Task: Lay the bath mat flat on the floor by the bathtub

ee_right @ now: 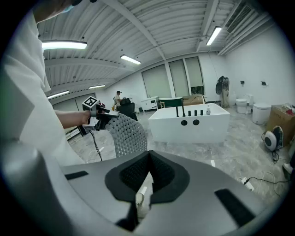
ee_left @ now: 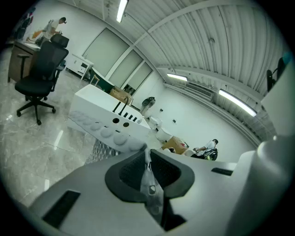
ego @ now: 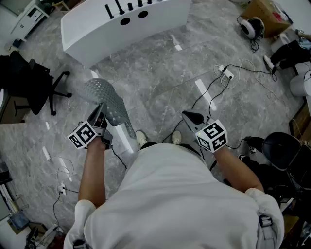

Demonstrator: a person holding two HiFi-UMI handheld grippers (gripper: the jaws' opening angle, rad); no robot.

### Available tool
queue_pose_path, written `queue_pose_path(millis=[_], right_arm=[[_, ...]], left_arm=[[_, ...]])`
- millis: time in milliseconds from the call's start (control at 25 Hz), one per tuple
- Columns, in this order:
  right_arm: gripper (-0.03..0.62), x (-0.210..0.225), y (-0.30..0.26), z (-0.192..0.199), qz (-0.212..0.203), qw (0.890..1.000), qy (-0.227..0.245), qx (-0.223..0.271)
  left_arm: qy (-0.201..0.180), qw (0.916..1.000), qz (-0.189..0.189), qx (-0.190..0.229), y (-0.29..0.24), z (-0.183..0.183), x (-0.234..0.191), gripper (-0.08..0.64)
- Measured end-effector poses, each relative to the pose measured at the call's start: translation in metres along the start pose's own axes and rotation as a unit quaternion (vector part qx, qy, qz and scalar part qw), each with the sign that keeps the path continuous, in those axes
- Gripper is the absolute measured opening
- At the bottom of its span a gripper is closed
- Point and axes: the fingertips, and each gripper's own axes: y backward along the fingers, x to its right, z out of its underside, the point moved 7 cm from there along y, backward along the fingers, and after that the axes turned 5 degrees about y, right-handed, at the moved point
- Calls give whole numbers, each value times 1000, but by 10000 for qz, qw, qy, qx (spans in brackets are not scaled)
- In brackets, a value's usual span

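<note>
The grey, dotted, see-through bath mat [ego: 108, 100] hangs in the air in front of me, off the marble floor. My left gripper [ego: 100, 115] is shut on its near edge. In the left gripper view a fold of the mat [ee_left: 150, 179] is pinched between the jaws. The white bathtub [ego: 121, 23] stands ahead across open floor, and appears again as the bathtub [ee_left: 108, 123] and the bathtub [ee_right: 193, 122]. My right gripper [ego: 190, 116] is to the right, apart from the mat, shut with nothing in it. The right gripper view shows the mat [ee_right: 125, 134] held up at the left.
A black office chair [ego: 30, 83] stands at the left. A power strip with cables [ego: 226, 73] lies on the floor at the right. A cardboard box [ego: 268, 13] and a round white device [ego: 250, 27] sit at the far right. Another black chair [ego: 282, 148] is close on my right.
</note>
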Motion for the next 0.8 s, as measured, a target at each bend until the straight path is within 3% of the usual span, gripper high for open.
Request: queue_pose_path(millis=[440, 720, 800], right_arm=[[8, 58, 55, 40, -211, 9996, -206, -19], [11, 95, 47, 35, -352, 9982, -477, 92], [56, 107, 37, 29, -348, 9985, -424, 88]], left_arm=[[21, 9990, -261, 354, -24, 8, 45, 49], [66, 9991, -167, 393, -76, -12, 68, 49], [82, 9991, -113, 400, -100, -23, 70, 49]])
